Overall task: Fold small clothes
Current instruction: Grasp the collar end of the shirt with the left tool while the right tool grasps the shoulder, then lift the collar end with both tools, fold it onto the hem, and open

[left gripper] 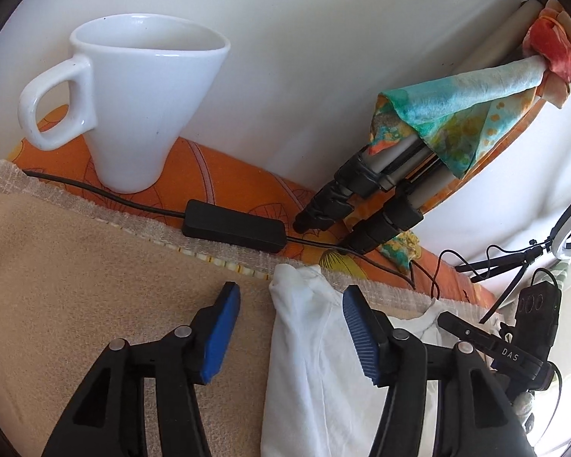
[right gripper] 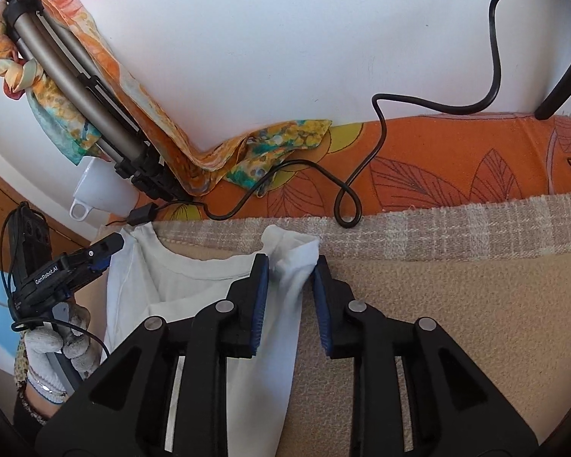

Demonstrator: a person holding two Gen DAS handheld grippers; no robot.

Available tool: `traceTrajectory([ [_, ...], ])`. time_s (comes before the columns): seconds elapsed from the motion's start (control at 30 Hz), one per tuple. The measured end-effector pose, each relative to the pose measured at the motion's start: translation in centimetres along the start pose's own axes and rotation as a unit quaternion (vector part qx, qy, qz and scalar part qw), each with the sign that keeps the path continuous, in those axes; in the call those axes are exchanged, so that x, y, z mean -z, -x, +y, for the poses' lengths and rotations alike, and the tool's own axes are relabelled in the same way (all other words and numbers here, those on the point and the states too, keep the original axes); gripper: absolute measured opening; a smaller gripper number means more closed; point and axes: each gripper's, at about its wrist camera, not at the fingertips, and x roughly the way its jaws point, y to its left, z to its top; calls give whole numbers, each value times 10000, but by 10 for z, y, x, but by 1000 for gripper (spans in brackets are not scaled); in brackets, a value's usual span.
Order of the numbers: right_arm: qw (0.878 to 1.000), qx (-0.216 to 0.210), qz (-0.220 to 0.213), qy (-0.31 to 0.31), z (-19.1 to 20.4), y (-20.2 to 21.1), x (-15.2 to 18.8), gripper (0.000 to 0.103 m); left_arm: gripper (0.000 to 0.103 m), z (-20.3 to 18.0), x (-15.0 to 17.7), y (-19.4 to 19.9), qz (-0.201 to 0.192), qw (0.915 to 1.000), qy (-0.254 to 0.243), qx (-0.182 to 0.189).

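The left gripper (left gripper: 291,327) hung with fingers apart over the white shirt (left gripper: 316,361), a mug (left gripper: 133,114) beyond them. Only the right view showed the right gripper (right gripper: 289,304), fingers parted astride the shirt's sleeve (right gripper: 291,262).

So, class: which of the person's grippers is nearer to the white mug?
Left. The left gripper hovers open over the beige mat, with the white mug just ahead. The right gripper straddles the white shirt's far edge, farther from it.
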Motion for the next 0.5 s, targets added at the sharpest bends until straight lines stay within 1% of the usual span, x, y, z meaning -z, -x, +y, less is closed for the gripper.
traceTrajectory([
  [0.03,10000,-67,-19,-28,1,-2,-1,35,54,-3,0,-2,2,9999,-92,-73],
  [0.07,10000,-67,-24,-65,1,-4,-2,35,46,-4,-2,-4,40,9997,-174,-134],
  [0.1,9999,-98,-17,-80,1,-6,-3,35,17,-6,-2,-6,72,9995,-252,-162],
  [0.13,9999,-137,-17,-64,2,-7,-4,24,5,-8,-3,-10,197,9993,-299,-132],
  [0.17,9998,-185,29,-63,3,-9,-4,8,5,-8,-3,-11,228,9993,-284,-114],
  [0.2,9997,-215,48,-85,3,-9,-3,8,3,-7,-4,-9,191,9995,-238,-84],
  [0.27,9997,-224,-41,-90,6,-4,-1,7,3,-9,-3,0,124,9997,-149,120],
  [0.3,9995,-284,-96,-106,6,1,0,7,2,-10,-2,5,78,9998,-151,136],
  [0.43,9981,-505,-318,-124,13,29,4,7,2,-17,-1,36,-65,9992,-199,350],
  [0.5,9975,-576,-389,-108,19,44,7,7,2,-25,2,54,-138,9988,-291,372],
])
